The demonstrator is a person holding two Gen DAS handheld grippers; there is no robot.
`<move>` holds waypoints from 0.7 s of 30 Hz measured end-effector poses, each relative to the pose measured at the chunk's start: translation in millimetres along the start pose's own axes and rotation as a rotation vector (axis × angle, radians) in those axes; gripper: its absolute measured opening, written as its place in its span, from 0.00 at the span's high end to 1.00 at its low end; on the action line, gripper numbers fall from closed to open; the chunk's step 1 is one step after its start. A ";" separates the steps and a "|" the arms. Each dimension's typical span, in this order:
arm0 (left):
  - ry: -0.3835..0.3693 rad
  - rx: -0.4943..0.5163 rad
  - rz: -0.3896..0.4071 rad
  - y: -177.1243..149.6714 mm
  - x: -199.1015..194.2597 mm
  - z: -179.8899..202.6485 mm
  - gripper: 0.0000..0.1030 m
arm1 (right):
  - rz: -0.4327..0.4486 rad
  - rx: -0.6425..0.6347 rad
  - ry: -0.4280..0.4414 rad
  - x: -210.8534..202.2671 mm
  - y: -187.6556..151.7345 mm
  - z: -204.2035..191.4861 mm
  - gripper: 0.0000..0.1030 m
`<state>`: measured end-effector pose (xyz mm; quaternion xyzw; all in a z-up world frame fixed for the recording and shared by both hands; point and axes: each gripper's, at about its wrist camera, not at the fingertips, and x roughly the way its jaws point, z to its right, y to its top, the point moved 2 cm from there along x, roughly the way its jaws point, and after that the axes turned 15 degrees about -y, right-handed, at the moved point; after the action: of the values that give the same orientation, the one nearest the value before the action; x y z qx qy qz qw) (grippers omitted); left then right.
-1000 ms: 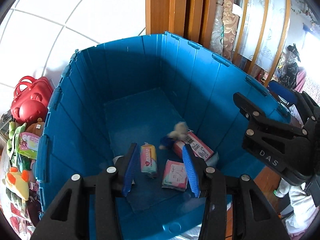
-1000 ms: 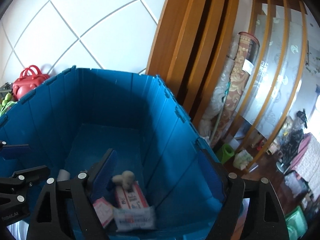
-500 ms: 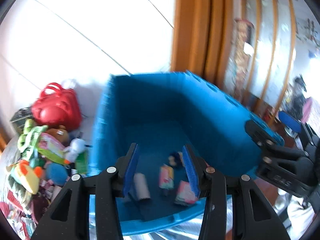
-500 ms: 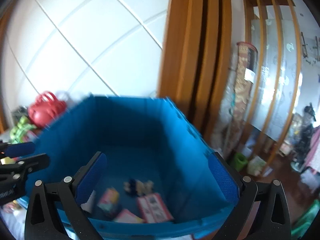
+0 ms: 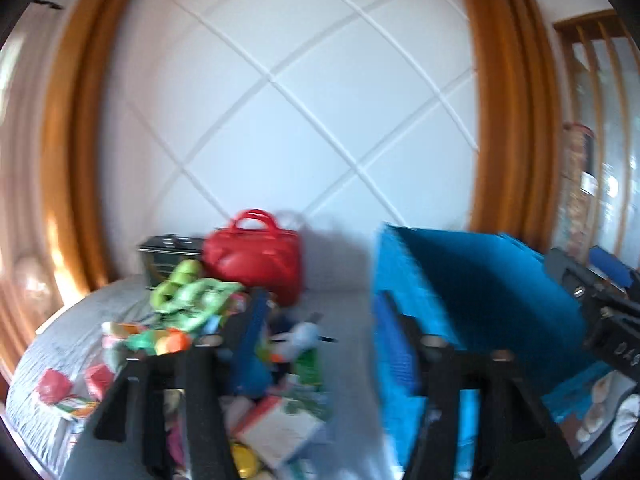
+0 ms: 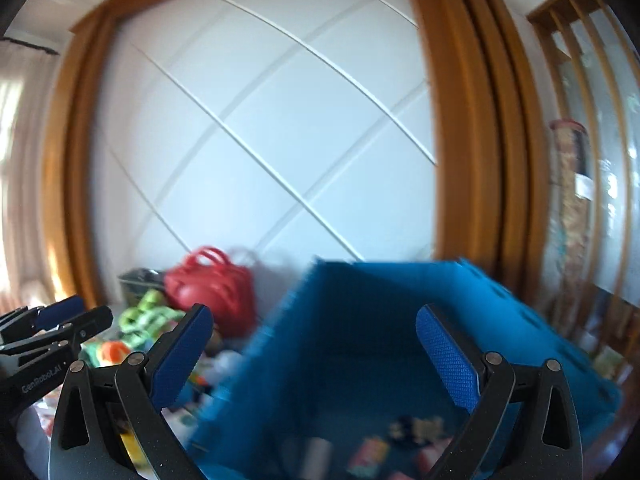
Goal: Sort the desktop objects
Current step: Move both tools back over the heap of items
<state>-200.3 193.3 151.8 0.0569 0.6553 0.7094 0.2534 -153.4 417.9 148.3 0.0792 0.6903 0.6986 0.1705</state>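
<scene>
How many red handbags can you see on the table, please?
1. The red handbag stands at the back of the table, against the white wall, left of the blue crate and behind the toy pile, which could hide others.

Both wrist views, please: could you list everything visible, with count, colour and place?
bin: one, blue, right of the pile; several small blurred items inside.
handbag: one, red, against the wall behind the pile.
box: one, dark, left of the handbag.
toy pile: count unclear, mixed green, orange, white, on the grey cover.
wall panel: one, white, wood-framed.
left hand-held gripper: open, empty, over the pile.
right hand-held gripper: open, empty, over the bin.
</scene>
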 end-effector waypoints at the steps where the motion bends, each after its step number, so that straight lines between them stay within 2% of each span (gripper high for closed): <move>1: 0.024 -0.007 0.008 -1.5 -5.1 -12.7 0.27 | 0.018 -0.001 0.026 -3.1 2.3 -14.4 0.00; 4: 0.094 -0.018 0.001 -9.0 -18.5 -57.5 0.27 | 0.032 -0.011 0.104 -8.2 3.1 -55.3 0.00; 7: 0.145 -0.054 -0.019 -19.9 -29.7 -107.3 0.27 | -0.001 -0.036 0.202 -8.5 -5.3 -99.3 0.00; 10: 0.197 -0.117 -0.026 -33.8 -44.6 -160.8 0.27 | -0.084 -0.074 0.280 -1.8 -21.8 -143.7 0.00; 12: 0.229 -0.144 -0.046 -44.3 -51.8 -191.1 0.27 | -0.152 -0.105 0.300 4.5 -38.7 -172.1 0.00; 17: 0.312 -0.157 -0.151 -82.7 -64.0 -249.4 0.27 | -0.311 -0.160 0.343 20.8 -88.3 -214.1 0.00; 21: 0.376 -0.213 -0.260 -123.0 -71.6 -289.5 0.27 | -0.429 -0.204 0.360 21.9 -136.7 -239.2 0.00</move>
<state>-222.8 -96.9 12.9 -0.1879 0.6144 0.7339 0.2205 -238.9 199.7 1.8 -0.2111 0.6366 0.7153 0.1963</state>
